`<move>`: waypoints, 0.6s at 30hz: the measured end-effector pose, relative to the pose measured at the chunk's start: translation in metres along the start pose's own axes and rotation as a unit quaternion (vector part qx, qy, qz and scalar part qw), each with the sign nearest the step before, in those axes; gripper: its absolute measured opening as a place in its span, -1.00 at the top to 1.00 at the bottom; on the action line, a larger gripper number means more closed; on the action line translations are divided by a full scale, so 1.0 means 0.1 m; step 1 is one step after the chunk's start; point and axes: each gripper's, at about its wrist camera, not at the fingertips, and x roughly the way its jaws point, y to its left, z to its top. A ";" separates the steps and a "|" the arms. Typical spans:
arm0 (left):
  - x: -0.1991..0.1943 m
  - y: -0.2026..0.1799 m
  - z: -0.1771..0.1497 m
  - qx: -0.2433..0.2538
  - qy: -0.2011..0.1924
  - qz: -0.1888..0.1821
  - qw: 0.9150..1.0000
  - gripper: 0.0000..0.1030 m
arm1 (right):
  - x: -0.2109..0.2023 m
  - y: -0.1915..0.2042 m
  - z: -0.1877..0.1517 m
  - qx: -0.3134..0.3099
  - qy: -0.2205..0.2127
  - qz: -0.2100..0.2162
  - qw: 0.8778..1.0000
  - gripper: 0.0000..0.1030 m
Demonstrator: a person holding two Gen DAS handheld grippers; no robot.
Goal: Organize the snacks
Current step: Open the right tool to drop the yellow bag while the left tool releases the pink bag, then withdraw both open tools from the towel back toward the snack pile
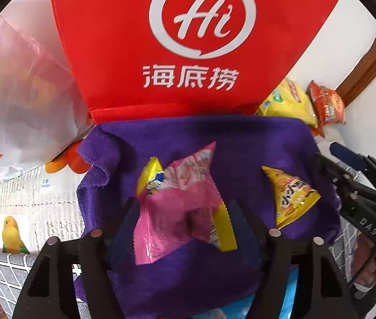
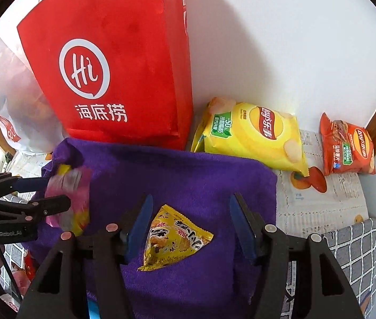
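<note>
Snacks, small packets: one pink packet (image 1: 180, 204) overlapping a yellow-and-blue packet (image 1: 152, 176), both lying on a purple towel (image 1: 188, 133); one yellow triangular packet (image 2: 173, 239) on the same towel, apart from the pink one.

Left gripper (image 1: 182, 212): jaws spread, the pink packet between them; its left edge is close to one finger, and whether a pad touches it cannot be told from the left wrist view. In the right wrist view the packet is blurred at the fingertips.

Right gripper (image 2: 190, 226): jaws apart, standing on either side of the yellow triangular packet, clear space on both sides; nothing gripped.

Behind the towel: a red carrier bag (image 2: 113, 66) with a white round logo, upright against the white wall (image 2: 294, 40). To its left, a translucent white plastic bag (image 1: 20, 93).

Beyond the towel's far right corner: a large yellow crisp bag (image 2: 251, 135) leaning at the wall, then a smaller red crisp bag (image 2: 347, 146), well apart from the towel, on printed paper (image 2: 320, 199).
</note>
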 end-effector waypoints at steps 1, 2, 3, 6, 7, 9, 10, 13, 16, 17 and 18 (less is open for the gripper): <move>-0.02 0.00 0.00 0.000 -0.004 0.000 1.000 -0.39 | -0.01 0.00 0.00 0.000 -0.001 -0.001 1.000 -0.16; -0.05 -0.01 0.00 -0.001 -0.009 0.001 1.000 -0.43 | -0.02 0.00 0.01 0.001 -0.002 0.000 1.000 -0.16; -0.08 -0.01 0.00 0.000 -0.013 0.002 1.000 -0.45 | -0.03 0.00 0.01 0.004 -0.003 0.002 1.000 -0.16; -0.17 -0.02 0.01 0.004 -0.025 0.000 1.000 -0.48 | -0.08 -0.02 0.03 0.013 -0.004 0.007 1.000 -0.17; -0.19 -0.02 0.01 0.004 -0.027 -0.001 1.000 -0.48 | -0.09 -0.03 0.04 0.015 -0.004 0.006 1.000 -0.17; -0.24 -0.02 0.01 0.006 -0.031 -0.002 1.000 -0.48 | -0.13 -0.04 0.05 0.023 -0.007 0.000 1.000 -0.24; -0.26 -0.03 0.01 0.007 -0.033 -0.001 0.999 -0.48 | -0.17 -0.05 0.06 0.028 -0.015 -0.002 0.999 -0.26; -0.37 -0.03 -0.01 0.008 -0.045 -0.001 0.999 -0.48 | -0.28 -0.04 0.07 0.037 -0.033 -0.009 0.999 -0.42; -0.50 -0.04 -0.02 0.011 -0.064 0.005 0.998 -0.48 | -0.41 -0.01 0.09 0.036 -0.052 -0.032 0.997 -0.53; -0.54 -0.06 -0.02 0.012 -0.070 0.008 0.997 -0.48 | -0.45 0.00 0.08 0.037 -0.057 -0.042 0.997 -0.54; -0.57 -0.06 -0.03 0.014 -0.074 0.011 0.997 -0.48 | -0.50 0.00 0.06 0.042 -0.062 -0.050 0.996 -0.55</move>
